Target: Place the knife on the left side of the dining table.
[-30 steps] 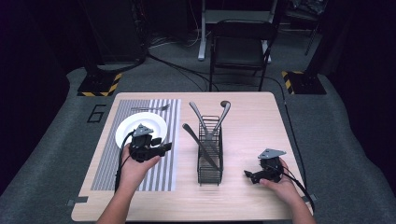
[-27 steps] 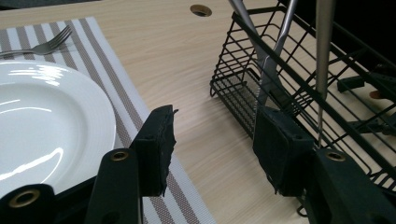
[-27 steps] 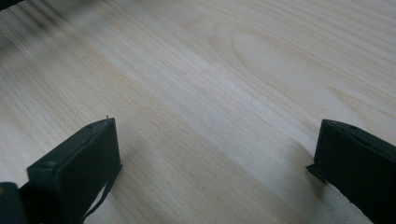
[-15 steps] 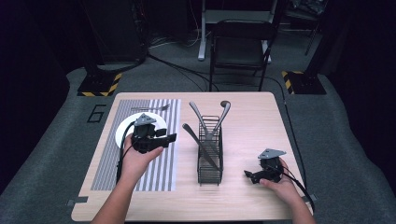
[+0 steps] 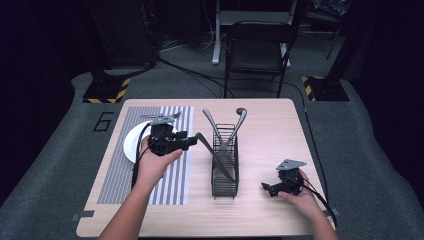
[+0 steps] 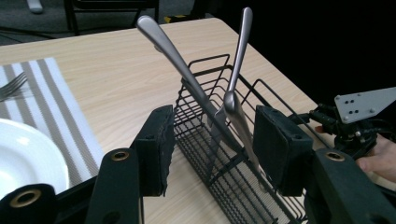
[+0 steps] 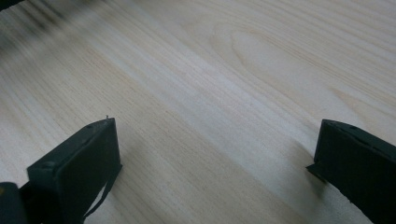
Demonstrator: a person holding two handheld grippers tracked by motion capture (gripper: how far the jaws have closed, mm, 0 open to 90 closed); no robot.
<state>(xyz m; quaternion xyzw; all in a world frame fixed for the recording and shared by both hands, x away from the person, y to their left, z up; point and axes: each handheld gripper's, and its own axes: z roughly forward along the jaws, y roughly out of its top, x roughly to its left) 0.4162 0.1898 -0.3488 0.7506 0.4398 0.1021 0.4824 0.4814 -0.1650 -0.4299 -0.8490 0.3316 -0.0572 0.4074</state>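
A black wire cutlery rack (image 5: 225, 172) stands in the middle of the wooden table (image 5: 270, 130). Two silver utensils lean out of it, one to the left (image 5: 210, 122) and one to the right (image 5: 240, 120). A darker utensil (image 5: 205, 142) slants out of the rack toward my left gripper (image 5: 192, 141). That gripper hovers open between the white plate (image 5: 131, 145) and the rack, jaws aimed at the rack. In the left gripper view the rack (image 6: 196, 121) and both handles (image 6: 168, 46) (image 6: 240, 51) stand beyond the empty pads. My right gripper (image 5: 266, 187) is open low over bare wood (image 7: 224, 84).
The plate lies on a grey-striped placemat (image 5: 170, 180), with a fork (image 5: 169, 116) at the mat's far end. A black folding chair (image 5: 255, 50) stands beyond the table's far edge. Cables trail from both grippers toward the near edge.
My left gripper has risen from over the plate and moved up the picture and right, closer to the rack. The right hand has stayed where it was.
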